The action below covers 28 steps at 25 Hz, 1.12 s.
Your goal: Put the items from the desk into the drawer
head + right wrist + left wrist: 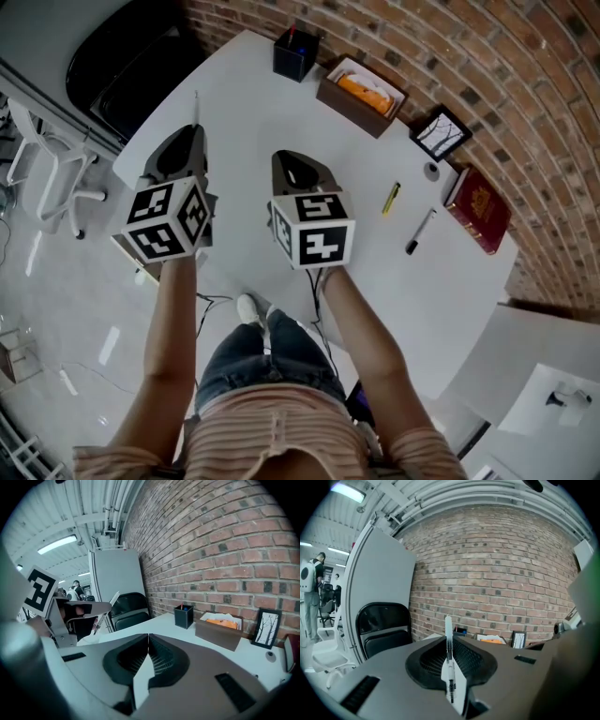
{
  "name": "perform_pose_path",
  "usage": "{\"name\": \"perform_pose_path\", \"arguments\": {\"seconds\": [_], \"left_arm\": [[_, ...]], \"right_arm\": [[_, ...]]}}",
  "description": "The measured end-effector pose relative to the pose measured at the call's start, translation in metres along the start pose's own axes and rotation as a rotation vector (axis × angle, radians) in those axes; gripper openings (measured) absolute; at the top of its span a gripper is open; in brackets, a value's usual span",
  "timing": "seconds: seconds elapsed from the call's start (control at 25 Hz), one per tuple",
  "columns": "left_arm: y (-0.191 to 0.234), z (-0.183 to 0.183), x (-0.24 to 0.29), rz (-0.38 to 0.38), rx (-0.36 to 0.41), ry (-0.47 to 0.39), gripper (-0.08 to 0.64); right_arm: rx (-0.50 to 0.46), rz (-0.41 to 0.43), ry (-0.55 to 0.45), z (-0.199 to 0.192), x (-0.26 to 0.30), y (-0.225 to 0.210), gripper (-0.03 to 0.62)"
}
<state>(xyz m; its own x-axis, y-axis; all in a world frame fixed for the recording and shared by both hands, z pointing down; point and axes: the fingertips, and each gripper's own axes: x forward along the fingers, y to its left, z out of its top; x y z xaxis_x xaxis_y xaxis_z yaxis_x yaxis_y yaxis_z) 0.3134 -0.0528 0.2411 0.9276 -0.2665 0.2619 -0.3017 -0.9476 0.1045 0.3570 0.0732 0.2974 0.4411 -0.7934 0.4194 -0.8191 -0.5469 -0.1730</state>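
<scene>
My left gripper point(192, 131) hovers over the left edge of the white desk point(244, 122), shut on a clear pen point(449, 653) that sticks out beyond its tips point(196, 105). The right gripper point(284, 157) is beside it over the desk, jaws shut with nothing between them point(146, 644). Lying on the desk to the right are a yellow pen point(391, 198), a black pen point(419, 232) and a red book point(478, 208). No drawer can be made out in any view.
Along the brick wall stand a black pen holder point(295, 53), a brown box with an orange item point(361, 94), a small picture frame point(441, 134) and a small grey round thing point(431, 171). A black chair point(131, 56) sits beyond the desk's left end.
</scene>
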Motion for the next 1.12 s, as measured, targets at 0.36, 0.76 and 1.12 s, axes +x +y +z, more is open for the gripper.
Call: {"name": "perform_pose_path", "arguments": {"seconds": [0.36, 0.76, 1.12], "left_arm": [[0.066, -0.025, -0.038, 0.116, -0.056, -0.022, 0.046], [0.131, -0.047, -0.094, 0.264, -0.129, -0.011, 0.046], [0.185, -0.069, -0.142, 0.36, -0.172, -0.004, 0.046]], "right_arm": [[-0.062, 0.085, 0.011, -0.009, 0.032, 0.054, 0.017], [-0.118, 0.2, 0.048, -0.018, 0.049, 0.128, 0.017], [-0.17, 0.281, 0.077, -0.031, 0.061, 0.193, 0.017]]}}
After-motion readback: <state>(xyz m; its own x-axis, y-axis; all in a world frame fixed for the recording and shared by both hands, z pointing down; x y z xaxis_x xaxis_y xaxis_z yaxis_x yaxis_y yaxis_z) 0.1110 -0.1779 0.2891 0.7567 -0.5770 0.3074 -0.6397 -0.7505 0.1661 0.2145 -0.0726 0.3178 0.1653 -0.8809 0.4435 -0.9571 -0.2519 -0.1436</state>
